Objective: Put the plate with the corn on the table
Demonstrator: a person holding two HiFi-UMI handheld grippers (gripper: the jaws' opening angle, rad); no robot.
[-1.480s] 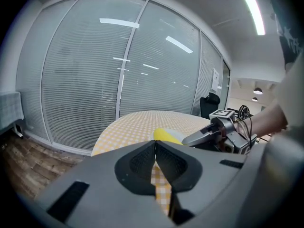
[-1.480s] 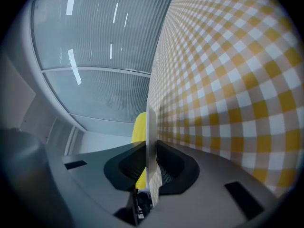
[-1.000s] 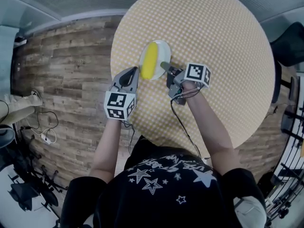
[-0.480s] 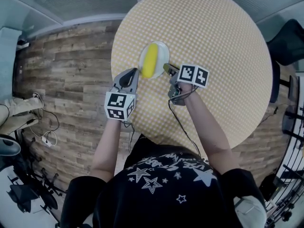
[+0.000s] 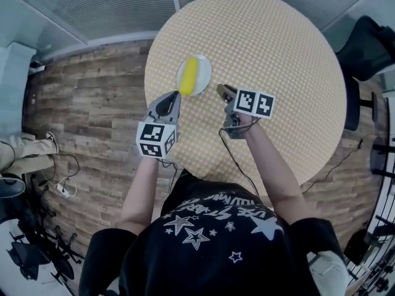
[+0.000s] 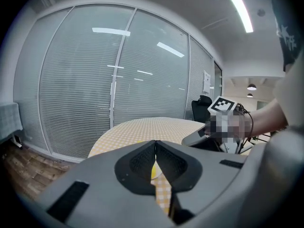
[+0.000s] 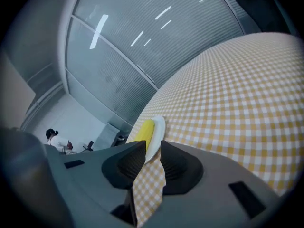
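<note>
Plate (image 5: 203, 74) with corn (image 5: 189, 76) flat on tabletop (image 5: 278, 54), near its edge. Right claw (image 7: 153, 145) slightly spread, empty, just beside plate; left claw (image 6: 155, 144) pressed together. Draw right claw away level, without nudging plate.

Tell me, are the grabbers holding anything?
Nothing is held. The right gripper is open and empty, the left gripper shut on nothing; the plate with the corn sits on the table.

corn (image 5: 189, 75): yellow | plate (image 5: 205, 73): white | table (image 5: 278, 54): yellow-and-white check | floor (image 5: 92, 103): brown wood planks | left gripper (image 5: 173, 95), right gripper (image 5: 220, 89): grey bodies, black ribbed pads | marker cubes (image 5: 155, 140): black-and-white squares | shirt (image 5: 210, 239): black, white stars | blinds (image 6: 85, 80): pale grey slats
</note>
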